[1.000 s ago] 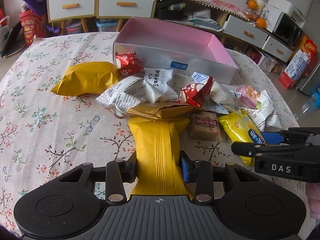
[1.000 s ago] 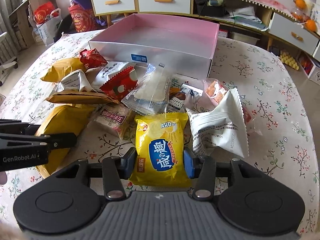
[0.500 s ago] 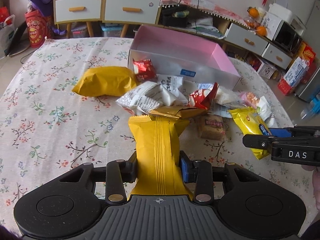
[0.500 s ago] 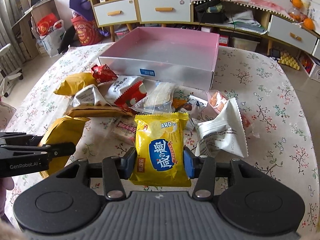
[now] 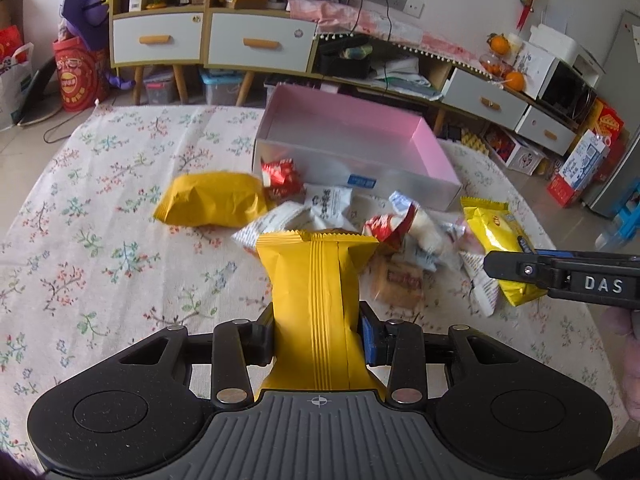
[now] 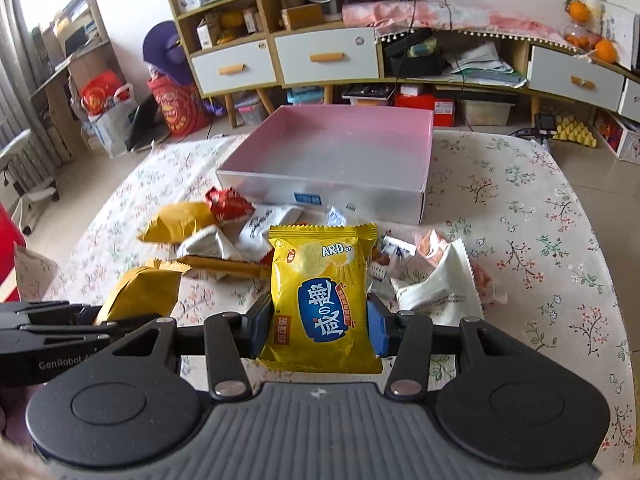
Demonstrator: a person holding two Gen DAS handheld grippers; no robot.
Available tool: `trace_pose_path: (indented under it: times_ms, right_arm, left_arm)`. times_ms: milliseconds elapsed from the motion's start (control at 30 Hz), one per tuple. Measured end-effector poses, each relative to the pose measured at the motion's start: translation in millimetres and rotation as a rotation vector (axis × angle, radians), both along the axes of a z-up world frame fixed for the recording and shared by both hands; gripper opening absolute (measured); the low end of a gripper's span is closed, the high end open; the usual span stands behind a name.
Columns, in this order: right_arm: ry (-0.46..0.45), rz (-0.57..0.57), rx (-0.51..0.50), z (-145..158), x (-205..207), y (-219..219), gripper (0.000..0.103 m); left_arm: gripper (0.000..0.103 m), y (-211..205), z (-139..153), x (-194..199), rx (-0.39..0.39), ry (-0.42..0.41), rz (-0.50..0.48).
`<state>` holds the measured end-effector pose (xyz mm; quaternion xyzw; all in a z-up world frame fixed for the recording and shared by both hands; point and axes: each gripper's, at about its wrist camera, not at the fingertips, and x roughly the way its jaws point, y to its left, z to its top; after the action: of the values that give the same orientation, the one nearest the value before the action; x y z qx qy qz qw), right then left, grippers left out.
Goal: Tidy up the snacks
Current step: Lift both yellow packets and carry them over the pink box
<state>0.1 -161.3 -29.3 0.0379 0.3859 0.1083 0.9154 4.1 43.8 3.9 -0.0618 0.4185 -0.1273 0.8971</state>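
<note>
The left claw point(image 5: 318, 336) is clenching a mustard-yellow snack bag point(image 5: 316, 292) by its lower half, and the bag is standing up betw. the pads with its crimped top just ahead of the claw. The right claw point(image 6: 320, 322) is grasping a bright yellow chip packet point(image 6: 320, 296) in the same way, pads pressing on both sides. Both bags are hanging above the flowered tablecloth point(image 5: 100, 248), not resting on it. The pink box point(image 5: 352, 148) is sitting well ahead of both claws, open and w/ nothing inside that I can see; the pile of other snacks point(image 5: 332, 216) is lying betw. the claws and the box, near its front wall. My judgement: the step in hand is carrying both bags to the box. Risks: each bag is puffy and slick, so a low grip is maybe letting it slip or tip fwd; a low pass over the pile could be dragging loose packets; and the two claws, being close side by side, could be bumping over the box.
</note>
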Motion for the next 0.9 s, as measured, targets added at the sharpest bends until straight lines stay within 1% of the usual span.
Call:
trace_pose_path:
  times_ms: [167,267,367,467,600,700,900]
  right_arm:
    - [0.015,-0.037,0.053,4,16,-8,0.045]
    - [0.018,-0.056,0.062,6,24,-9,0.045]
    - [0.016,-0.071,0.052,8,35,-10,0.045]
    - [0.021,-0.083,0.077,8,49,-13,0.045]
    - [0.012,-0.092,0.083,7,69,-14,0.045]
    - [-0.002,-0.104,0.099,5,86,-15,0.045]
    - [-0.032,-0.140,0.100,-6,110,-21,0.045]
  left_arm:
    - [0.036,-5,18,8,-0.017,-0.035,0.002]
    - [0.036,-9,26,18,-0.023,-0.047,-0.004]
    - [0.036,-13,32,34,-0.027,-0.060,-0.020]
    - [0.036,-16,34,54,-0.016,-0.073,-0.031]
    - [0.036,-20,33,90,-0.014,-0.099,-0.037]
    - [0.036,-25,25,117,-0.016,-0.125,-0.033]
    - [0.036,-32,8,163,0.000,-0.221,-0.017]
